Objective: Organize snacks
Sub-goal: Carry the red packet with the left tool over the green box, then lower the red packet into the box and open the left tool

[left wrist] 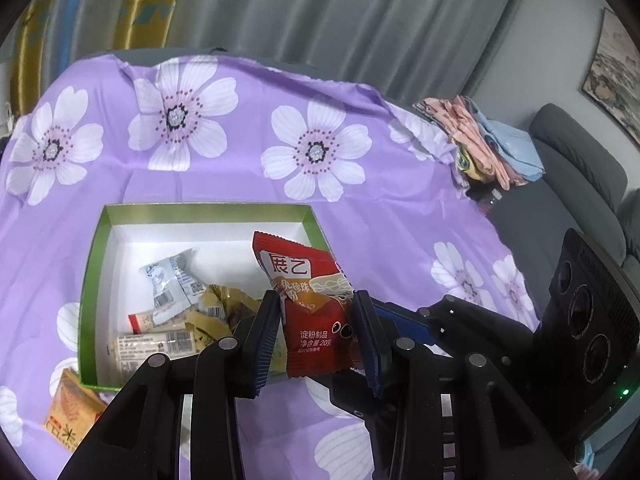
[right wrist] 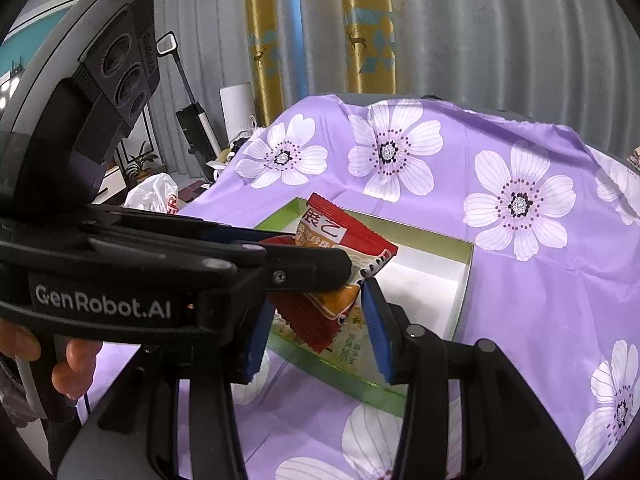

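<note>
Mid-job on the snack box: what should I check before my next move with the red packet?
1. Left gripper clamped on red packet: ok.
2. Packet fully inside the green box rim line: cannot tell.
3. Bare floor left in the box: ok, far half.
4. Right gripper clear of the packet: not ok, its fingers straddle the lower end.
5. Right pads pressing anything: cannot tell.
6. Orange packet boxed: not ok, outside.

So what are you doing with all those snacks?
A person is tidying snacks into a green box on a purple flowered cloth. The left hand-held gripper is shut on a red snack packet, held over the box's near corner. The right hand-held gripper waits close beside it. Several packets already lie inside.
</note>
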